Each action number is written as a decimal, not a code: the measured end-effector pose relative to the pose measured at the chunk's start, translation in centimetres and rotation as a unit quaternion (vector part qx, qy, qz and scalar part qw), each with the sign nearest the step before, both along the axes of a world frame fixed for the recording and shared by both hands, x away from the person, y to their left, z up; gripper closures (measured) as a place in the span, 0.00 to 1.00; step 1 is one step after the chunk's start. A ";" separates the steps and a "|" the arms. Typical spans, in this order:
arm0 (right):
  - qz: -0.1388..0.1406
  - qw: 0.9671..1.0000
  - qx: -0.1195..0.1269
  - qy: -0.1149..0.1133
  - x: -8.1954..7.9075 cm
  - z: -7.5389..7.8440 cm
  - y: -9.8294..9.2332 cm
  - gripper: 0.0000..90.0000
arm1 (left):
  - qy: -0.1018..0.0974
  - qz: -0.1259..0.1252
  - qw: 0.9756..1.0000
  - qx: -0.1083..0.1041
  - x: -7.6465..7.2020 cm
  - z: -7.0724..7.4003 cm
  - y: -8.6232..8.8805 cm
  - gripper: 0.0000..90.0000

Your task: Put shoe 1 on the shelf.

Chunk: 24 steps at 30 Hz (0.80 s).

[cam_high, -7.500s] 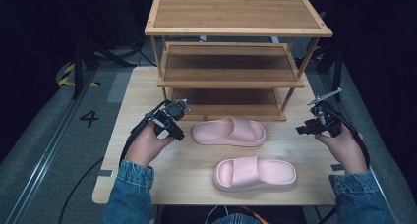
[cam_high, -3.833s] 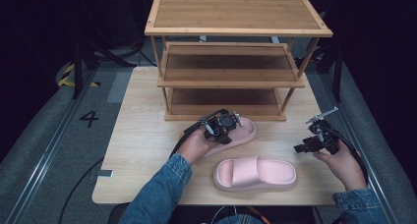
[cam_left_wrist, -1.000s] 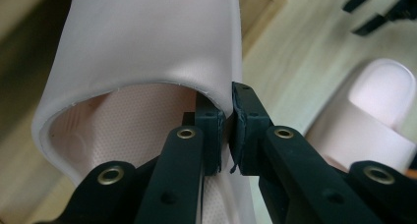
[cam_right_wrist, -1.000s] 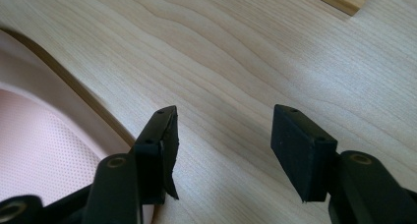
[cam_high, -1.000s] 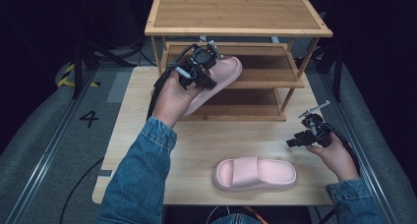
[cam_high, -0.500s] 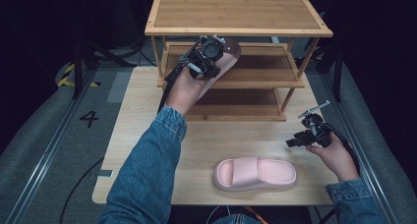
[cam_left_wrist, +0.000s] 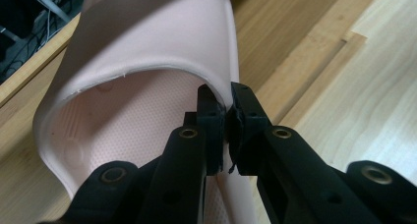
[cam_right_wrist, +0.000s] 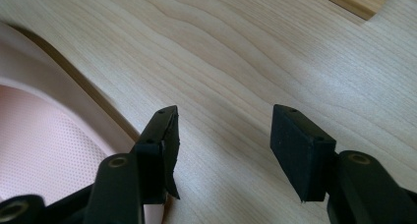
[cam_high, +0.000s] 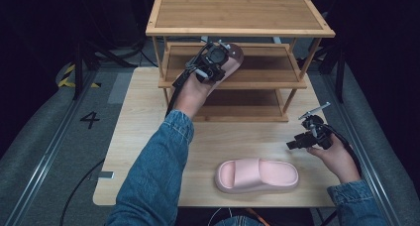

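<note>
The left gripper (cam_left_wrist: 225,121) is clamped tight on the strap edge of a pink slipper (cam_left_wrist: 162,47). Compared with a second ago, the slipper has been carried further in and lowered toward the middle shelf (cam_high: 257,77) of the wooden rack (cam_high: 237,13); placement is judged nearly complete. The right gripper (cam_right_wrist: 223,150) is held with jaws wide apart and empty, beside the second slipper (cam_high: 257,175) on the table (cam_high: 148,137). The top and bottom shelves are bare.

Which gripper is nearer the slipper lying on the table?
Right. The right gripper hovers open beside that slipper; the left gripper is up at the shelf rack.
</note>
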State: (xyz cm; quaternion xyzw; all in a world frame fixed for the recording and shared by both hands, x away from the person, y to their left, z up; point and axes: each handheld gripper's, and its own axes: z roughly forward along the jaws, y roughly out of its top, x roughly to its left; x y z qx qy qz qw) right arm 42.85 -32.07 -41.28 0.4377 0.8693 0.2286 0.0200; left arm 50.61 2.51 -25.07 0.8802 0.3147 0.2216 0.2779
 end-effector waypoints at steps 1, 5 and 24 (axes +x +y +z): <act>0.000 1.000 0.000 0.000 0.0 0.0 0.1 0.50 | 0.003 0.003 1.000 -0.004 0.2 -0.1 0.0 0.93; 0.005 1.000 -0.002 -0.001 -0.1 0.0 0.3 0.50 | 0.006 0.010 1.000 -0.019 1.0 -0.2 0.1 0.92; 0.004 1.000 -0.004 0.001 0.0 0.0 0.4 0.49 | 0.054 -0.034 0.996 -0.063 -3.3 2.3 4.0 0.57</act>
